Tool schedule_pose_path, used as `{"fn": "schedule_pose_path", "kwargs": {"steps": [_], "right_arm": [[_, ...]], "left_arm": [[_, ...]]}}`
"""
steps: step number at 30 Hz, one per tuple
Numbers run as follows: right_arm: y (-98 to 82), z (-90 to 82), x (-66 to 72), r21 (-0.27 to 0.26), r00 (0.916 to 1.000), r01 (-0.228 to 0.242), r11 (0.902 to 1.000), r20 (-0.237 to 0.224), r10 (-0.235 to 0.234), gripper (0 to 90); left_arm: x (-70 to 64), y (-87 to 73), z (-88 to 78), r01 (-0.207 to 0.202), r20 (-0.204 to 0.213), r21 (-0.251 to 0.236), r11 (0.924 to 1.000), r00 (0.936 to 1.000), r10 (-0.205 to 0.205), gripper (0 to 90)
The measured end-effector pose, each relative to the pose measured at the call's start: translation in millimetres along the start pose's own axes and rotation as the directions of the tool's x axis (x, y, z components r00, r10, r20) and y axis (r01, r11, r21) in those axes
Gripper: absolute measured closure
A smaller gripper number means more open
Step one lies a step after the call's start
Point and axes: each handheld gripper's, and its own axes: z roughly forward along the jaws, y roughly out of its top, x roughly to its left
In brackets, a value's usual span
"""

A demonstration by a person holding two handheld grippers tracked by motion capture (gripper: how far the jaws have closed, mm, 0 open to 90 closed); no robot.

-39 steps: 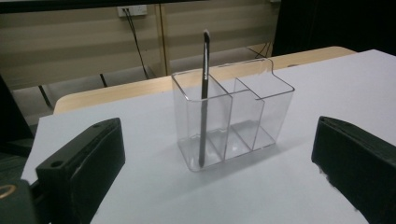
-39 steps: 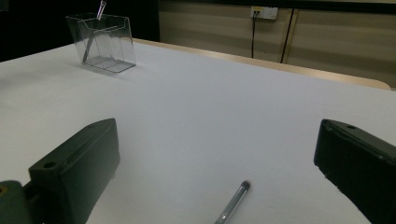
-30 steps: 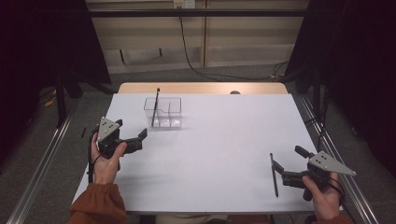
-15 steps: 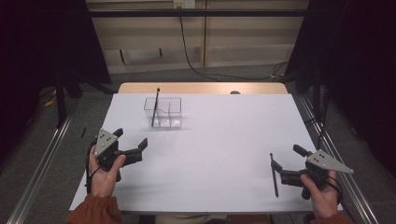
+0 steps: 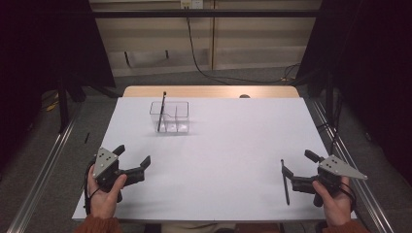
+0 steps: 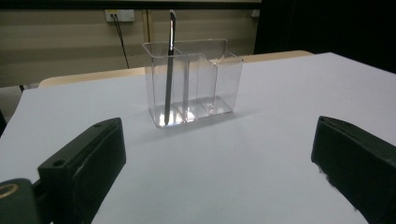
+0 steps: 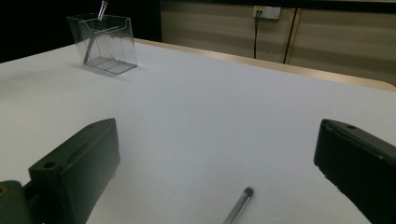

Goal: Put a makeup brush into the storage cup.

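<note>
A clear plastic holder (image 5: 171,117) (image 6: 194,88) (image 7: 103,43) with several compartments stands on the white table (image 5: 218,145) toward the back left. A dark pen (image 5: 162,110) (image 6: 170,65) stands upright in its left compartment. A second dark pen (image 5: 284,180) (image 7: 238,206) lies flat near the front right edge. My left gripper (image 5: 132,158) (image 6: 219,172) is open at the front left, well short of the holder. My right gripper (image 5: 299,162) (image 7: 219,172) is open at the front right, its jaws on either side of the lying pen's far end, not touching it.
A wooden strip (image 5: 209,91) borders the table's far edge. Metal rails (image 5: 43,165) run along both sides of the table. A cable (image 5: 204,58) hangs on the back wall.
My left gripper has drawn back toward the front edge and slightly right. My right gripper has shifted a little toward the front edge; the lying pen has not moved.
</note>
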Motion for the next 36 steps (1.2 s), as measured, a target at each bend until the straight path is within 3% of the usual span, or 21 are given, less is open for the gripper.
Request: {"fn": "schedule_pose_path", "kwargs": {"steps": [7,18,21,24,30,36], "right_arm": [[-0.3,-1.6,0.1,-0.005,1.0,0.01,0.9999,-0.002,-0.01,0.0],[0.2,-1.3,-0.2,-0.008,1.0,0.005,1.0,-0.002,-0.005,0.0],[0.2,-1.3,-0.5,0.001,1.0,0.002,1.0,0.002,-0.002,0.0],[0.3,-3.2,-0.5,-0.004,1.0,0.005,1.0,0.008,-0.005,0.0],[1.8,-3.9,-1.0,-0.026,0.9999,0.011,0.9996,-0.001,-0.012,0.0],[6.5,3.2,-2.6,-0.018,0.9999,-0.009,0.9998,0.014,0.009,0.0]], "left_arm": [[-2.4,-7.0,-9.5,0.004,0.01,-0.007,1.0,0.9999,-0.004,2.9],[0.7,-6.2,-6.1,0.017,0.008,0.001,0.9999,0.9998,-0.017,3.0],[-0.1,-5.4,-6.5,0.041,0.021,-0.004,0.9992,0.999,-0.041,3.0],[-2.4,-3.7,-8.8,0.016,0.014,-0.007,0.9999,0.9998,-0.015,3.3],[-0.8,-2.9,-8.4,0.045,0.019,-0.018,0.9988,0.9988,-0.045,3.3],[-2.6,-2.4,-5.7,0.018,0.024,-0.004,0.9998,0.9995,-0.018,3.3]]}}
